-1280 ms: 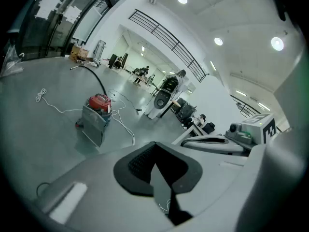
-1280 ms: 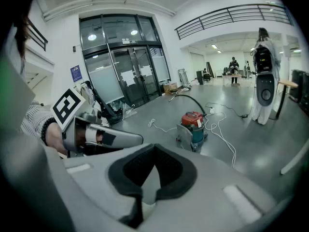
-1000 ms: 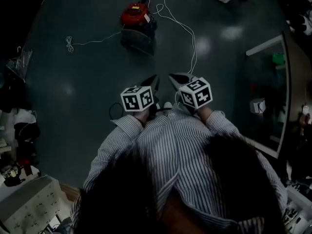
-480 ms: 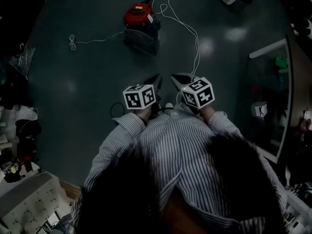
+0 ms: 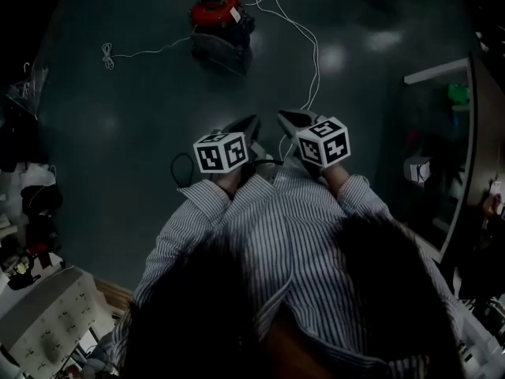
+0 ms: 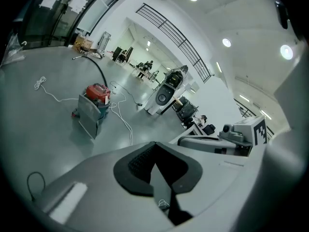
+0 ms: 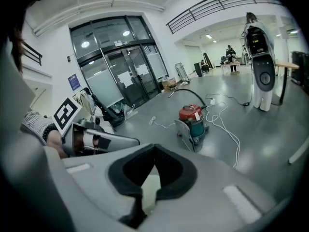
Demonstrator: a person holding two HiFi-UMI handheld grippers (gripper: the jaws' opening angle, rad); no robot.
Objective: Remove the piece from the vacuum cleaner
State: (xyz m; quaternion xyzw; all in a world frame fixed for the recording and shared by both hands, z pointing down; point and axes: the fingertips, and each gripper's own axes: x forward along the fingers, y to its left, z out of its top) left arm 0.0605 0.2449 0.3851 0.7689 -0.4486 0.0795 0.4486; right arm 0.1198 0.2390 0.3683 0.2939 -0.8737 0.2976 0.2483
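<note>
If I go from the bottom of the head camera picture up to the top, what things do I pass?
Grey-and-white striped shirt → left gripper and right gripper, side by side, each with a black-and-white marker cube, both shut and empty → red-topped vacuum cleaner on the dark floor.

A shiny grey floor [image 5: 118,140] spreads wide. Glass doors [image 7: 120,76] stand at the back. A tall white machine [image 7: 260,66] stands there. A railing [image 7: 217,4] runs high up.
</note>
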